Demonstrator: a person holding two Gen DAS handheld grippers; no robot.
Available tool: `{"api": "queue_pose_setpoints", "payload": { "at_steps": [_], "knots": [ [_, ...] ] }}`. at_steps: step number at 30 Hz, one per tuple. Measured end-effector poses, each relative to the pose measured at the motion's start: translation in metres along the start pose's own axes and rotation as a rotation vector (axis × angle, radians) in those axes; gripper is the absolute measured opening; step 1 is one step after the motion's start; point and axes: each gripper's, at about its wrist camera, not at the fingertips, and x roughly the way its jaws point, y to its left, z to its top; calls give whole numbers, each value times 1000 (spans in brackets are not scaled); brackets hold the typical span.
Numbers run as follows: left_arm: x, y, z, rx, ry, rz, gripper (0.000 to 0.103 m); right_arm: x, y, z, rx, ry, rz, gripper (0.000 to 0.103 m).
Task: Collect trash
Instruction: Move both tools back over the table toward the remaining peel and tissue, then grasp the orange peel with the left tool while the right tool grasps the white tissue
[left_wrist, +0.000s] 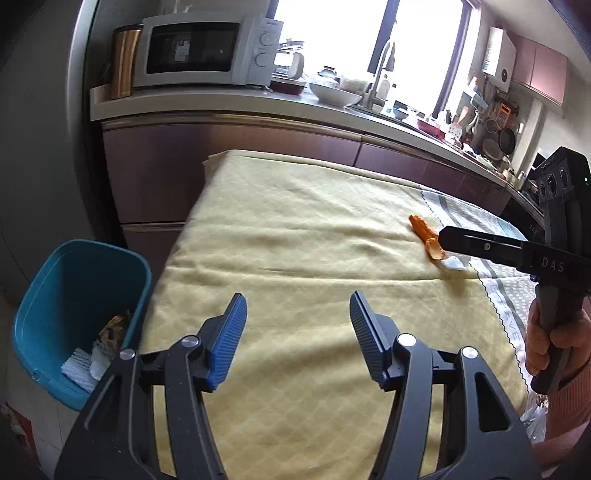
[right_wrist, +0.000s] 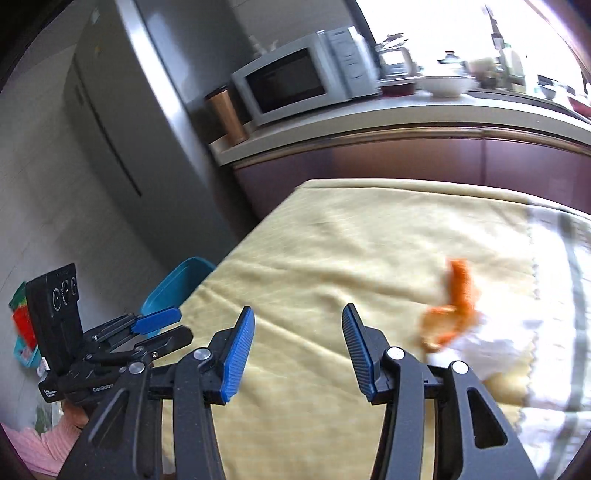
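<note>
Both claws hang over a table draped in a yellow cloth (left_wrist: 295, 229). The left gripper (left_wrist: 297, 314) is spread apart and empty; a blue bin (left_wrist: 44, 306) holding scraps sits down to its left. The right gripper (right_wrist: 298, 332) is also apart and empty; orange peel (right_wrist: 458, 299) and a white tissue (right_wrist: 491, 343), touching, lie ahead to its right.

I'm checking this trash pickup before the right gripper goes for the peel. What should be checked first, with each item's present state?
1. Right gripper open, nothing held: ok.
2. Left gripper open, nothing held: ok.
3. Orange peel in view on the cloth: ok.
4. White scrap beside the peel, touching or apart: cannot tell.
5. Bin open with room: ok.
6. Right view sharp enough to aim: not ok, blurred.
</note>
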Motion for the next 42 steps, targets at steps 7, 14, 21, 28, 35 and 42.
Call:
{"api": "queue_pose_setpoints", "payload": {
  "at_steps": [7, 14, 21, 28, 35, 42],
  "knots": [
    [27, -44, 9, 50, 45, -66, 57, -24, -56, -4, 95, -59, -106, 47],
    [62, -82, 22, 98, 103, -114, 57, -31, -98, -12, 177, -67, -188, 47],
    [86, -112, 34, 133, 143, -146, 56, -19, -120, -18, 238, -23, -174, 48],
    [107, -132, 47, 155, 171, -166, 55, -10, -123, -21, 245, 6, -151, 38],
    [130, -143, 56, 150, 210, -182, 52, -21, -134, -27, 276, -22, -120, 15],
    [148, -156, 55, 154, 244, -186, 48, -39, -145, -31, 303, -56, -99, 14]
  ]
}}
